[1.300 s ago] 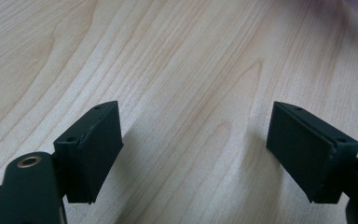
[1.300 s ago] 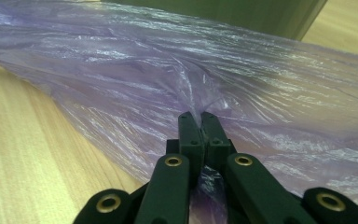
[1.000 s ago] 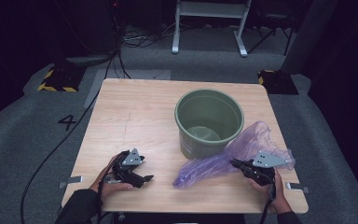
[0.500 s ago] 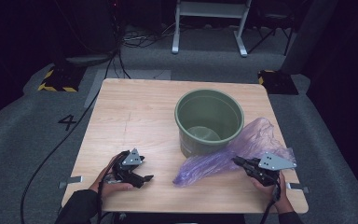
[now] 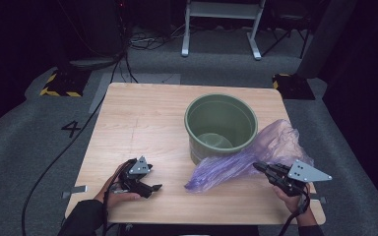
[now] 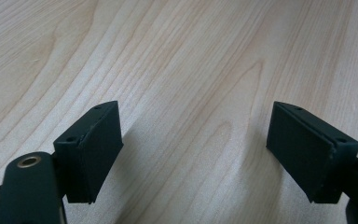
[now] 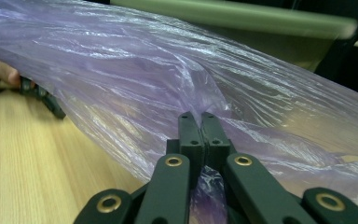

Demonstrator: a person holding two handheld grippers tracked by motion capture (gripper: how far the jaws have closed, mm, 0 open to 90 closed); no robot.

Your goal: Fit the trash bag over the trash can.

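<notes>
A thin purple plastic bag [image 5: 256,155] lies crumpled across the table's near right, against the foot of a green bucket [image 5: 221,127]. My right gripper [image 5: 259,167] is shut on a fold of the purple bag [image 7: 182,84], its jaws pressed together on the film, with the bucket's green rim [image 7: 242,18] just behind. My left gripper [image 5: 153,187] rests near the front left of the wooden table [image 5: 142,128], open, with bare wood [image 6: 191,116] between its pads [image 6: 100,140].
The bucket stands upright right of the table's middle and looks empty inside. A black cable runs off the table's left side across the grey floor. A metal stand [image 5: 221,24] is beyond the far edge.
The right gripper has drawn slightly back toward the front edge with the bag in it, stretching the film a little. The left gripper has stayed put.
</notes>
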